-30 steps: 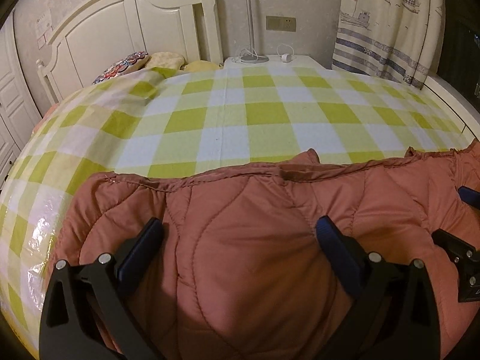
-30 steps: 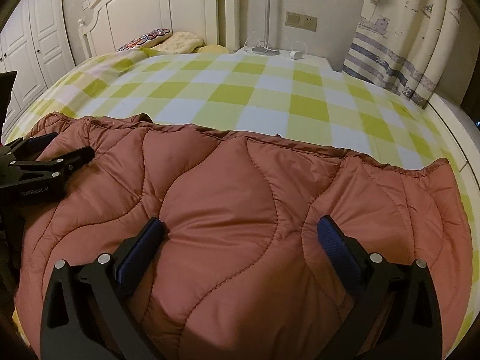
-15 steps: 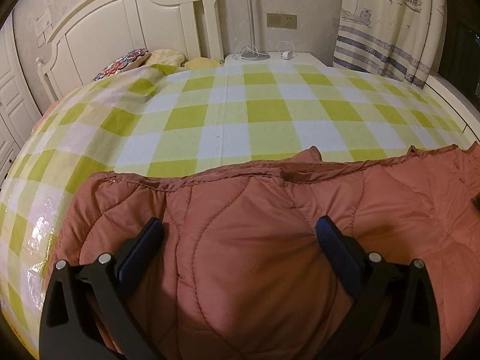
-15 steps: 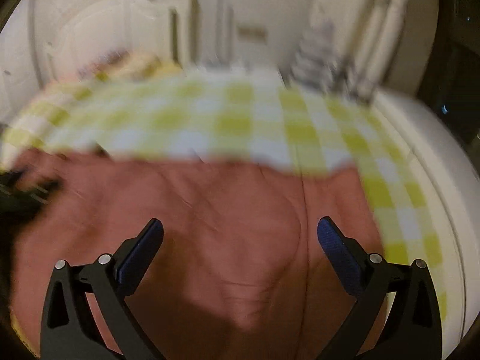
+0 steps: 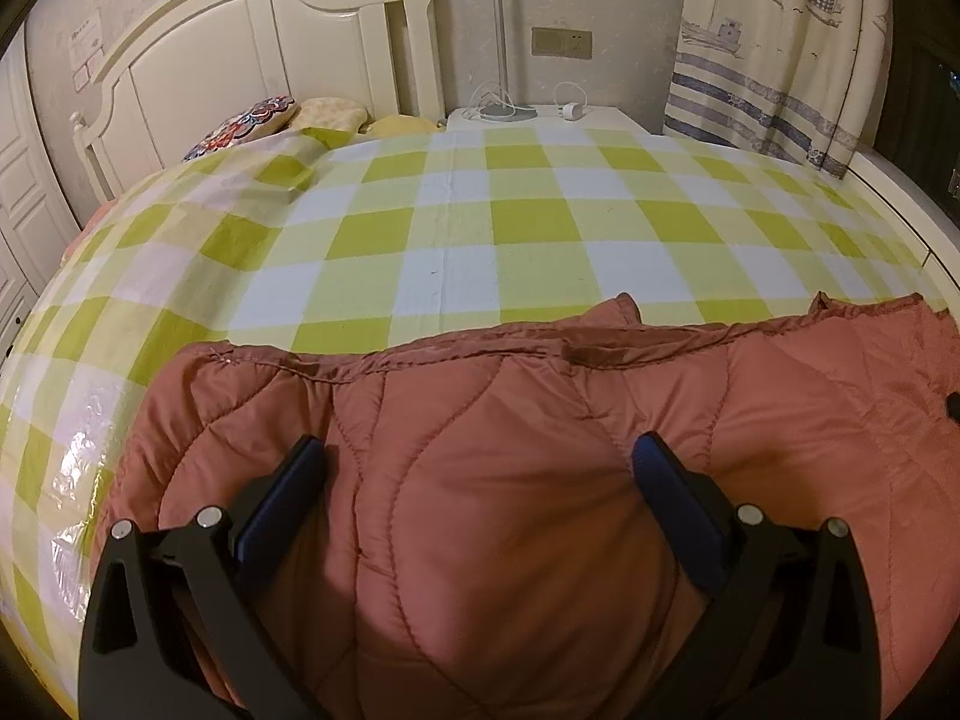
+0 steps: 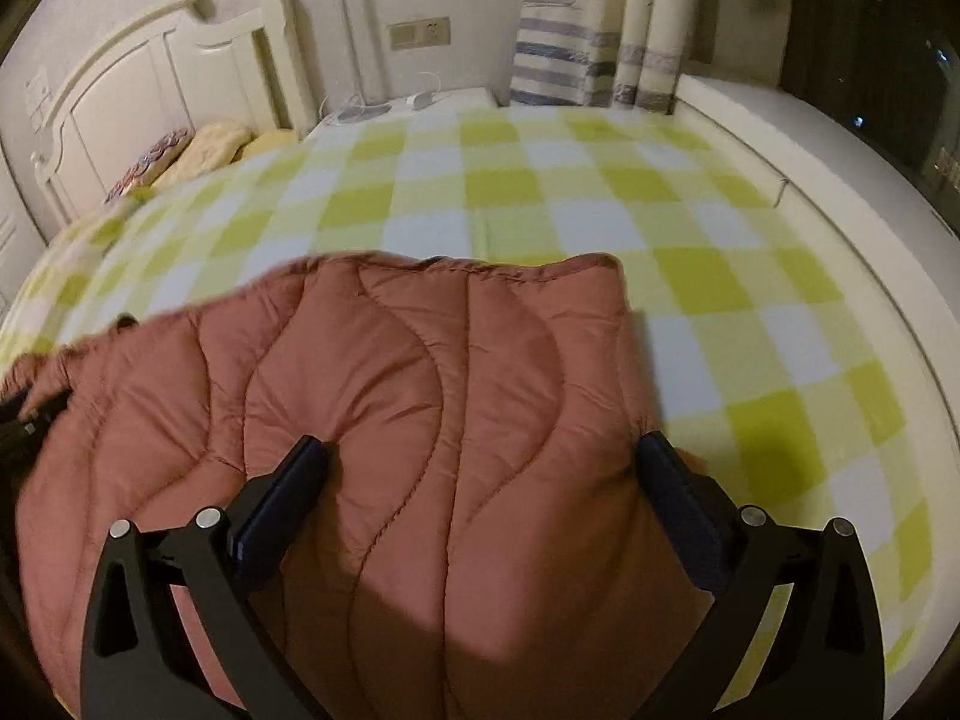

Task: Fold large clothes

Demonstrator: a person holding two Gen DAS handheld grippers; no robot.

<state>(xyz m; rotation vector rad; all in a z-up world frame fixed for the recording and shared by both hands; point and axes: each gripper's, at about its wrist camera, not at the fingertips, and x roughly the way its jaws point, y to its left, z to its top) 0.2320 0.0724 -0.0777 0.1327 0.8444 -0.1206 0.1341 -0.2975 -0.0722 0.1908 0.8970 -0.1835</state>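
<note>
On green-checked bedspread (image 5: pixel 456 222), rust quilted puffy jacket (image 5: pixel 510 480). Left gripper (image 5: pixel 480 468), right gripper (image 6: pixel 483 468) both spread, ungripped. Pinch 3 o'clock edge, fold toward 9.

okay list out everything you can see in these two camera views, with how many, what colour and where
quilted jacket: one, rust-red, spread across the near end of the bed
bed cover: one, yellow-green and white check, over the whole bed
pillows: about three, one patterned and two yellowish, by the headboard
headboard: one, cream, far left
nightstand: one, white, beside the headboard
lamp: one, white, thin pole, on the nightstand, with a cable
charger: one, white, on the nightstand
wall socket: one, beige, above the nightstand
curtain: one, cream with boat print and blue stripes, far right
left gripper: one, black with blue pads, open over the jacket
right gripper: one, same, open over the jacket's right side
</note>
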